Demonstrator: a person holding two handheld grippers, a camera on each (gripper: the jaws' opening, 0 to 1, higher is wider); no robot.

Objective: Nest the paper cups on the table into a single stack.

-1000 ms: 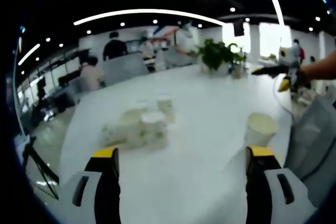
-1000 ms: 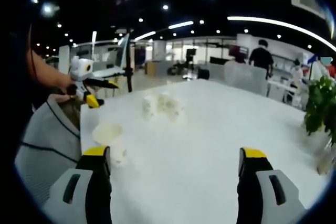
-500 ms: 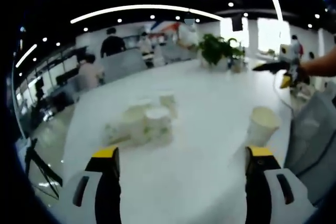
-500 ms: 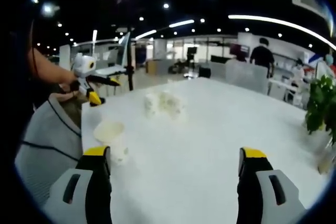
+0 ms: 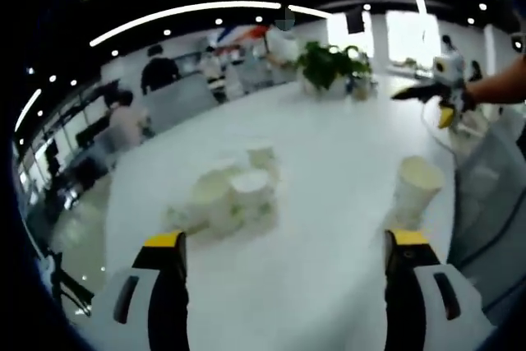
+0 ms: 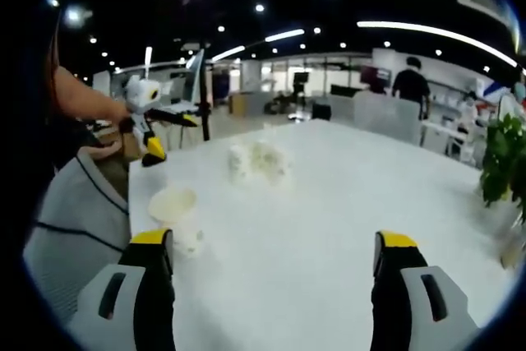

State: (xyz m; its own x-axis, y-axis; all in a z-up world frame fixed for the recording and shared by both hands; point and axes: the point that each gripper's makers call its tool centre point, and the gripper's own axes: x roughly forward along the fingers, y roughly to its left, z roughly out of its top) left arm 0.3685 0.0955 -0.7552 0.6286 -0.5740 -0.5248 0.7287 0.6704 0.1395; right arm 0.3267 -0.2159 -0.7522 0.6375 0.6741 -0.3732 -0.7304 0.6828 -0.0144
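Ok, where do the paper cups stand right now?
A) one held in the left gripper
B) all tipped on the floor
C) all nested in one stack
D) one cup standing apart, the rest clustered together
D: in the left gripper view a single paper cup stands upright apart from the cluster of cups on the white table, and both grippers are open and empty.

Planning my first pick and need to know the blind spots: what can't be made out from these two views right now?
- Cluster of paper cups, left gripper view: blurred and overlapping, so the count is unclear, as is which cups stand or lie.
- Same cluster, right gripper view: too small and washed out to separate.
- Single cup: its base sits behind the left gripper's jaw tip.
- Single cup's print: too blurred to read.
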